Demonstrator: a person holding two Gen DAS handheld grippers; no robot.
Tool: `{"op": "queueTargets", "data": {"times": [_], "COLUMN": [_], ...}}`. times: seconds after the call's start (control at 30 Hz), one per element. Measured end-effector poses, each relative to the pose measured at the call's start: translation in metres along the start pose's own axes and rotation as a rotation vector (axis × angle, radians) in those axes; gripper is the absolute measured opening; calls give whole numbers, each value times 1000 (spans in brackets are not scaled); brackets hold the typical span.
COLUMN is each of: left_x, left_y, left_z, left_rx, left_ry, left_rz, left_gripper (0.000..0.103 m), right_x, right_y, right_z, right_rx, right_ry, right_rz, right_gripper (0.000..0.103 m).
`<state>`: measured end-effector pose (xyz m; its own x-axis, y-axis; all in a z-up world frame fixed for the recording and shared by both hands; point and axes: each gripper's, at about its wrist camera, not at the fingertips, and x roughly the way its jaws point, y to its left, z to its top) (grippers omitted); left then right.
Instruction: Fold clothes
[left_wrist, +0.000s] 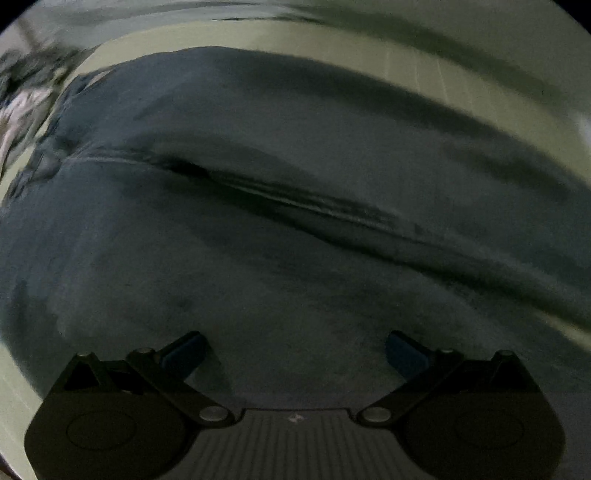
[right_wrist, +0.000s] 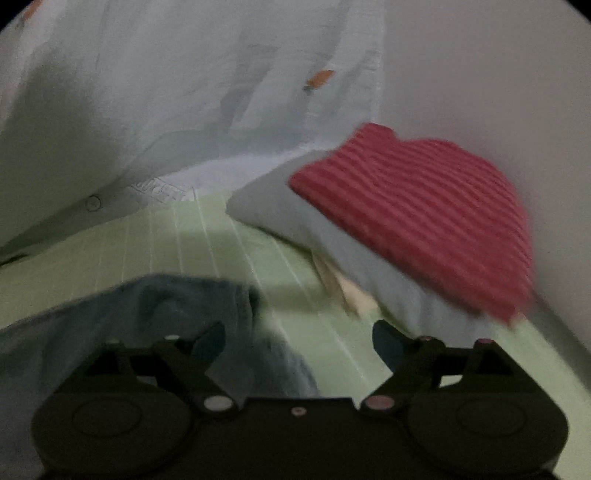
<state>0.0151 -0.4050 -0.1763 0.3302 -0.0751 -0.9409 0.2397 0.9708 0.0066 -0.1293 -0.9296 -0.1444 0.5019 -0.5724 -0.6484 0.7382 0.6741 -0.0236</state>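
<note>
— While both views blur, where is the dark garment (left_wrist: 280, 229)?
— Spread on the green sheet (right_wrist: 229, 251), filling the left view.
— And the grippers?
— Left gripper (left_wrist: 295, 350) gapes wide, empty. Right gripper (right_wrist: 299, 339) likewise, holding nothing; a red striped cloth (right_wrist: 417, 218) probably tops a folded pile.

One dark blue-grey garment (left_wrist: 295, 221) lies spread near; far right, one red striped piece (right_wrist: 417, 214) tops perhaps two pale folded ones (right_wrist: 354, 254).

Dark blue-grey garment (left_wrist: 258, 240) spread flat
</note>
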Motion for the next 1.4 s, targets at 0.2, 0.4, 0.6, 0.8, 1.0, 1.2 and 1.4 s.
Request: {"op": "queueTargets", "data": {"times": [0.2,0.4,0.6,0.8,1.0,1.2,1.4], "left_x": [2,3,3,3,2,-3,-9], "left_y": [-7,-9,-11,-9,-7,-6,-5], "left_z": [2,8,11,10,5,1,-6], "left_rx": [19,19,32,37,32,32,27], "left_ry": [5,35,46,41,26,13,-14], "left_rz": [16,17,13,9,9,7,7], "left_gripper": [103,103,103,103,103,103,103], "right_x": [67,101,121,141,107,60,35], "right_y": [-3,20,38,73,87,85,39], "right_z": [28,36,64,60,44,-6,-15], "right_rx": [-30,-224,-386,-532,-527,-515,-87], "right_ry": [117,177,75,-3,-53,-53,105], "right_rz": [252,289,222,65,-6,79,57], "right_gripper": [64,34,22,31,85,95,98]}}
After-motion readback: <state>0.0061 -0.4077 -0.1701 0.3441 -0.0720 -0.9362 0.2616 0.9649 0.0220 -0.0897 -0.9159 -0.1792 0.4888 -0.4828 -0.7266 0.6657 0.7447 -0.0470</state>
